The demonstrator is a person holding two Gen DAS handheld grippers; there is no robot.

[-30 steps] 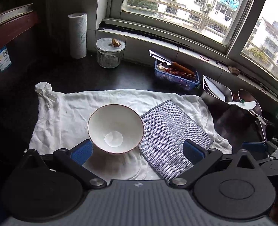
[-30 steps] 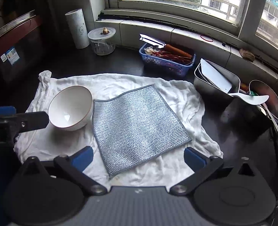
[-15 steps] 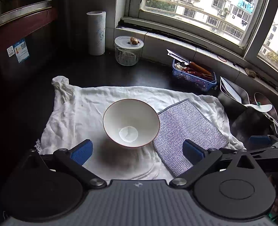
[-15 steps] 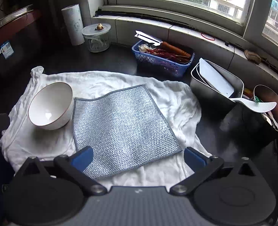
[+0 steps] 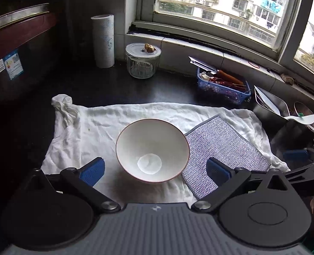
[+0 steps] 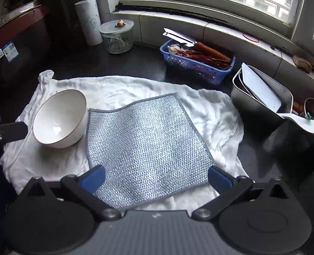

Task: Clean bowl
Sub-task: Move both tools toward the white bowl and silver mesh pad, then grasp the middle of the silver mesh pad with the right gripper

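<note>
Both grippers backed off; bowl (image 5: 152, 149) touches scouring cloth (image 6: 146, 142).

The left black two-finger gripper with blue pads (image 5: 154, 171) is held wide apart, its fingers either side of the white bowl (image 5: 152, 148), gripping nothing. The right black gripper with blue pads (image 6: 156, 176), further right of the bowl, is likewise spread and empty.

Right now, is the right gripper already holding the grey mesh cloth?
No. The right gripper is open, its blue fingertips spread wide, while the mesh cloth lies flat on the white towel beside the bowl.
</note>
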